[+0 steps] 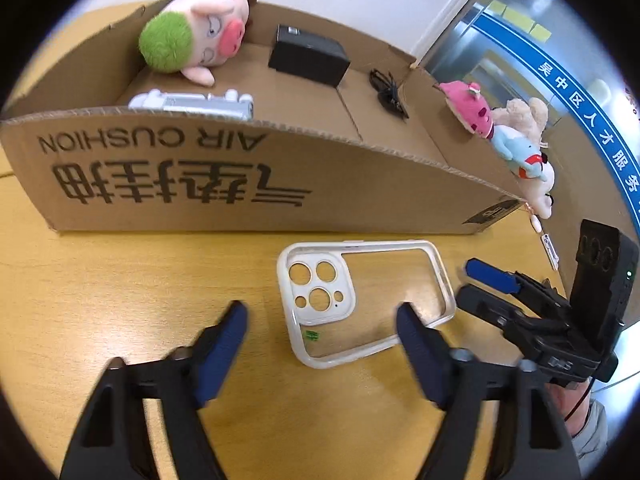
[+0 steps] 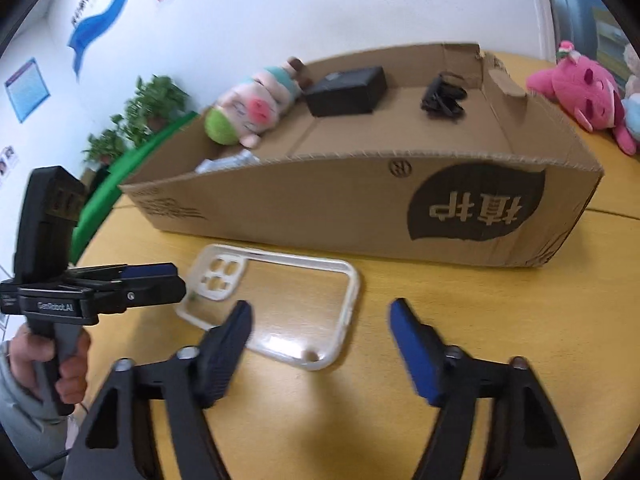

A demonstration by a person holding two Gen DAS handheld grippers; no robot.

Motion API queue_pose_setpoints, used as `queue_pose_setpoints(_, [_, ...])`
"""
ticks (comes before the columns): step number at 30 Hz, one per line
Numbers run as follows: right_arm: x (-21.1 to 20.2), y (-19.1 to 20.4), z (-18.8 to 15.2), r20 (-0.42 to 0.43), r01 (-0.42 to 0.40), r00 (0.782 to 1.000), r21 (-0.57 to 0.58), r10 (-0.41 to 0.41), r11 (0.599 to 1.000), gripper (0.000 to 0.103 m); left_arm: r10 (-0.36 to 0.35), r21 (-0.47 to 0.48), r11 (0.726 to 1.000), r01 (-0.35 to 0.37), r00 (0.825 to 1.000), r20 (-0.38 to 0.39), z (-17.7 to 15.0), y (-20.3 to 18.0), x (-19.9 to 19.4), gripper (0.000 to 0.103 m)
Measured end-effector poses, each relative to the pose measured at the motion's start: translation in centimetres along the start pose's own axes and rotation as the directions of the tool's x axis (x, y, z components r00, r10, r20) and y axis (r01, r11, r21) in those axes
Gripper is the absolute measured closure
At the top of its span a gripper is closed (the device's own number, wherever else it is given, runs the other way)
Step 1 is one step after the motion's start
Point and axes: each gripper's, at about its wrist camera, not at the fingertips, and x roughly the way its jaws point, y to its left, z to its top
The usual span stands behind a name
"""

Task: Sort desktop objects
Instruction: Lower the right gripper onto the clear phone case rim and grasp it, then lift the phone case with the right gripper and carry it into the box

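A clear phone case with a white rim (image 1: 362, 300) lies flat on the yellow table, in front of a long open cardboard box (image 1: 240, 184). My left gripper (image 1: 322, 316) is open, its fingers either side of the case's near end, just above it. My right gripper (image 2: 320, 316) is open and empty, over the case's (image 2: 280, 308) near right part. In the left wrist view the right gripper (image 1: 476, 284) is beside the case's right edge. The box (image 2: 360, 208) holds a pig plush (image 1: 192, 32), a black box (image 1: 308, 56), a black cable (image 1: 388, 92) and a silver-white object (image 1: 192, 104).
Several plush toys (image 1: 512, 140) lie on the table right of the box, the pink one (image 2: 584, 92) nearest it. A small white item (image 1: 550, 246) lies by the box's right corner. Green plants (image 2: 136, 120) stand beyond the table's left side.
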Motion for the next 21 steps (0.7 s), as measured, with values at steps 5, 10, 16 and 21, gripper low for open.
queue_pose_setpoints(5, [1.2, 0.0, -0.3, -0.034, 0.053, 0.998, -0.005, -0.053, 0.999, 0.067, 0.051, 0.028, 0.998, -0.051, 0.999, -0.014, -0.2, -0.1, 0.4, 0.063])
queue_pose_setpoints(10, [1.5, 0.5, -0.6, -0.032, 0.108, 0.993, -0.056, -0.11, 0.993, 0.089, 0.091, 0.03, 0.995, -0.091, 0.996, -0.014, -0.3, 0.3, 0.5, 0.092])
queue_pose_setpoints(16, [0.9, 0.4, -1.0, -0.025, 0.089, 0.996, -0.035, -0.09, 0.995, 0.094, 0.101, 0.031, 0.994, -0.102, 0.995, 0.01, -0.4, 0.2, -0.8, 0.095])
queue_pose_setpoints(21, [-1.1, 1.3, -0.3, 0.032, 0.068, 0.997, -0.021, -0.067, 0.997, 0.094, 0.119, 0.059, 0.99, -0.125, 0.988, 0.097, 0.5, -1.4, -3.8, 0.095])
